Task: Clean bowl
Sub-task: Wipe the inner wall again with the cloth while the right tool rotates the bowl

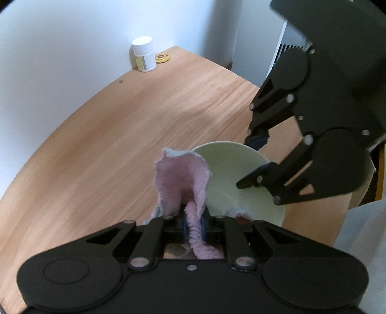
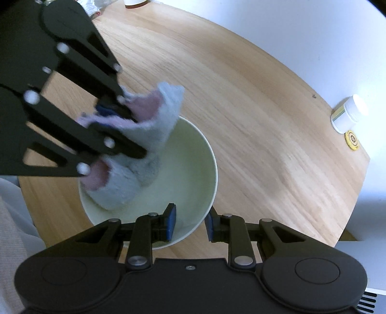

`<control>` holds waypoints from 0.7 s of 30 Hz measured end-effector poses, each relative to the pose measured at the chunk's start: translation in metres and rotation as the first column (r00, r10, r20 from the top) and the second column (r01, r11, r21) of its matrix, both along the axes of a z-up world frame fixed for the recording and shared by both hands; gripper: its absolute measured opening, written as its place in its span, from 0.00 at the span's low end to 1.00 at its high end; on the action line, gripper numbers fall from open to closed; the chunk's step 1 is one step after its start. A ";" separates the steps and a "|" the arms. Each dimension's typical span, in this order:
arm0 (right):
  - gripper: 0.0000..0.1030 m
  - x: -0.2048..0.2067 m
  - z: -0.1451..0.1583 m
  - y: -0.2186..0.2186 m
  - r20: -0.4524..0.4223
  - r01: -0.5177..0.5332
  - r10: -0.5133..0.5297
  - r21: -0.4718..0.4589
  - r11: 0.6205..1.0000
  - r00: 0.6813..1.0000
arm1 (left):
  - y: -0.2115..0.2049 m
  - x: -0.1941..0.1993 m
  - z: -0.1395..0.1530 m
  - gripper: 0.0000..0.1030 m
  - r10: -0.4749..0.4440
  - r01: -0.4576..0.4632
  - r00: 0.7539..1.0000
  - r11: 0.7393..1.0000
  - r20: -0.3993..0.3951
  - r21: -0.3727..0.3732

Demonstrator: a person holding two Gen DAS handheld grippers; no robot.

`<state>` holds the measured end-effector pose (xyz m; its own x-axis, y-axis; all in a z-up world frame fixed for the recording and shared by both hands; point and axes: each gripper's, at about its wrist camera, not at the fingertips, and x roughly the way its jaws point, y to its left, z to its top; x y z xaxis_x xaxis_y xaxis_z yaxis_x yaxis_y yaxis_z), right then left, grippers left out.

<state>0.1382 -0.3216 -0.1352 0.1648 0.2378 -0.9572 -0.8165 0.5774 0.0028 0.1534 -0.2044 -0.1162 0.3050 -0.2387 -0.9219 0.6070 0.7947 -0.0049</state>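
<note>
A pale green bowl [image 1: 234, 174] [image 2: 183, 174] sits on the round wooden table [image 1: 96, 145] [image 2: 265, 108]. My left gripper [image 1: 194, 217] [image 2: 135, 132] is shut on a pink and pale blue cloth [image 1: 178, 178] [image 2: 120, 186]. The cloth hangs over the bowl's left rim and bunches inside it, blurred by motion. My right gripper [image 2: 190, 223] [image 1: 242, 163] straddles the near rim. One blue pad [image 2: 170, 224] is inside the bowl and the other is against the outer wall, holding it.
A white pill bottle [image 1: 143, 54] [image 2: 347, 116] and a small yellow disc [image 1: 162, 57] [image 2: 352, 140] stand at the table's far edge by the white wall. More clutter [image 2: 135, 2] lies at another edge. A person's light clothing [image 2: 12, 229] is close by.
</note>
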 end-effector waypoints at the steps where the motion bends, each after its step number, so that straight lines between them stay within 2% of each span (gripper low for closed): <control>1: 0.27 -0.001 -0.001 0.000 0.000 0.000 0.000 -0.001 1.000 1.000 | 0.000 0.000 0.000 0.11 0.002 -0.002 1.000 1.000 -0.008 -0.007; 8: 0.27 -0.009 -0.006 0.001 0.009 0.005 -0.005 -0.009 1.000 1.000 | -0.008 0.004 -0.014 0.11 -0.016 0.014 0.999 0.999 -0.051 -0.037; 17: 0.27 -0.016 -0.014 -0.005 -0.034 0.017 -0.017 0.006 1.000 0.999 | -0.018 0.010 -0.033 0.10 -0.040 0.032 0.994 0.997 -0.105 -0.076; 21: 0.27 -0.019 -0.018 -0.005 -0.012 0.020 -0.020 -0.018 1.000 1.000 | -0.025 0.005 -0.032 0.10 -0.086 0.074 0.987 0.993 -0.135 -0.088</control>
